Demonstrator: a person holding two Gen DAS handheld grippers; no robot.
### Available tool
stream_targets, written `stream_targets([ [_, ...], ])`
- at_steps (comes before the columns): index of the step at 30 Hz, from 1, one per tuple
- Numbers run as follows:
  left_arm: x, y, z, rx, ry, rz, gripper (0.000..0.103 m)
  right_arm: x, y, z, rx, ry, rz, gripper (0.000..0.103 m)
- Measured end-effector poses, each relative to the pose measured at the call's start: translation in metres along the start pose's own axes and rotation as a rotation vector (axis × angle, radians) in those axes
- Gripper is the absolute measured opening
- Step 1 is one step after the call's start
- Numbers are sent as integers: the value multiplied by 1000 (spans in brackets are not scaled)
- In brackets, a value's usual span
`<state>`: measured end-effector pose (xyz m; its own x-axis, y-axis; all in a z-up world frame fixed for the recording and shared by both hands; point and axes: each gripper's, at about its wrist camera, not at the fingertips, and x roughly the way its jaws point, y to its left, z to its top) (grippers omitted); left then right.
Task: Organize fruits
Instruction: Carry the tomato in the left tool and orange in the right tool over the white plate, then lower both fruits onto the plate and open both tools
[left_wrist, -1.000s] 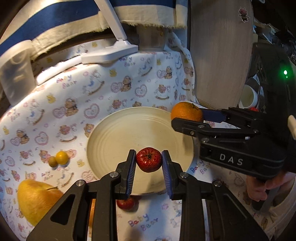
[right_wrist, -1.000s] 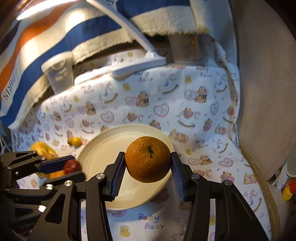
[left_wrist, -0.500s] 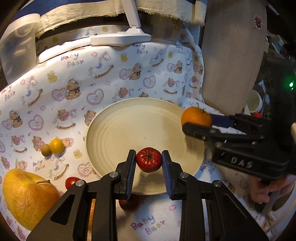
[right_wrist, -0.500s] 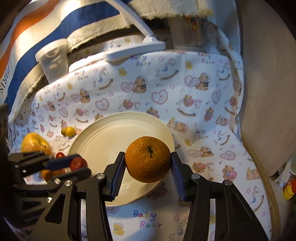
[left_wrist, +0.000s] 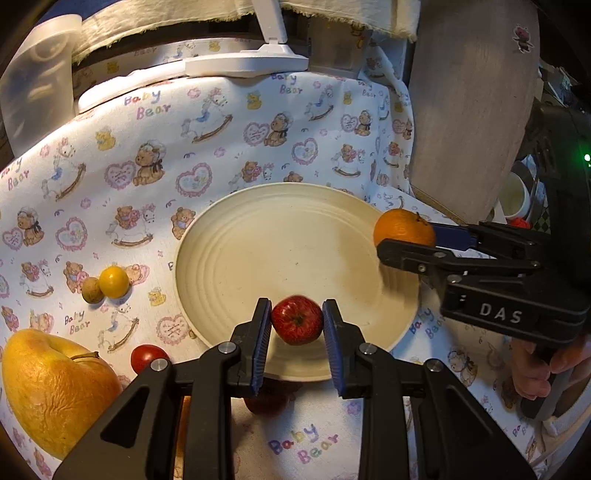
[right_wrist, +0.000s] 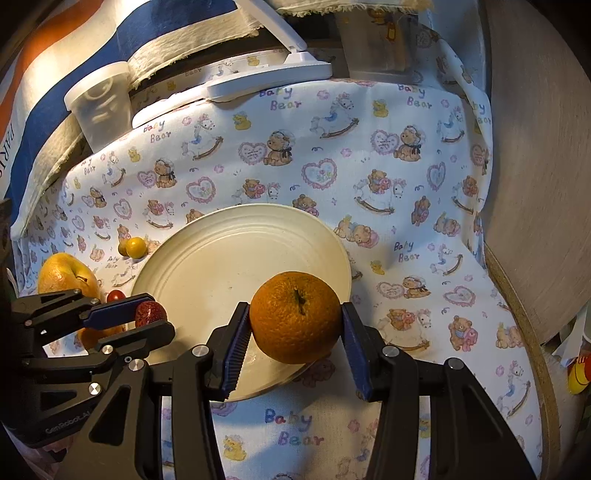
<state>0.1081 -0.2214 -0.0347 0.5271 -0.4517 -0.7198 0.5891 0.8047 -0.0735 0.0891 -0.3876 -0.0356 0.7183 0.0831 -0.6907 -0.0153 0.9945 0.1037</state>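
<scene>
Over plate: left gripper grips apple.

This is looking like somebody's home: a nursery-print cloth lettered "Baby Bear", with teddy bears, hearts and rocking horses, is covering the desk, a striped blue-and-cream towel is hanging behind it, a white lamp base is sitting at the back, and a cream plate and loose fruit are lying about in warm lamplight.

1 plate, 1 orange, 2 tools.
</scene>
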Motion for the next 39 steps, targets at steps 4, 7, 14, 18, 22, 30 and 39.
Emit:
stream_targets([
  [4, -1, -1, -1, 0, -9, 21, 52, 0, -1, 1, 9, 7, 8, 50],
  [7, -4, -3, -1, 12, -15, 15, 54, 0, -4, 1, 26, 15, 33, 50],
  [14, -4, -4, -2, 21, -23, 33, 54, 3, 2, -2, 5, 25, 28, 50],
  [18, -5, -2, -2, 18, -23, 37, 54, 3, 2, -2, 8, 23, 24, 51],
  [22, -7, -2, -2, 19, -31, 48, 55, -2, -2, 0, 29, -3, 30, 68],
  [30, -37, 0, 12, 27, -104, 61, 56, -25, -4, 4, 57, -112, 47, 72],
  [39, -102, 15, 24, 41, -216, 182, 65, -59, 13, 5, 14, -239, 94, 72],
])
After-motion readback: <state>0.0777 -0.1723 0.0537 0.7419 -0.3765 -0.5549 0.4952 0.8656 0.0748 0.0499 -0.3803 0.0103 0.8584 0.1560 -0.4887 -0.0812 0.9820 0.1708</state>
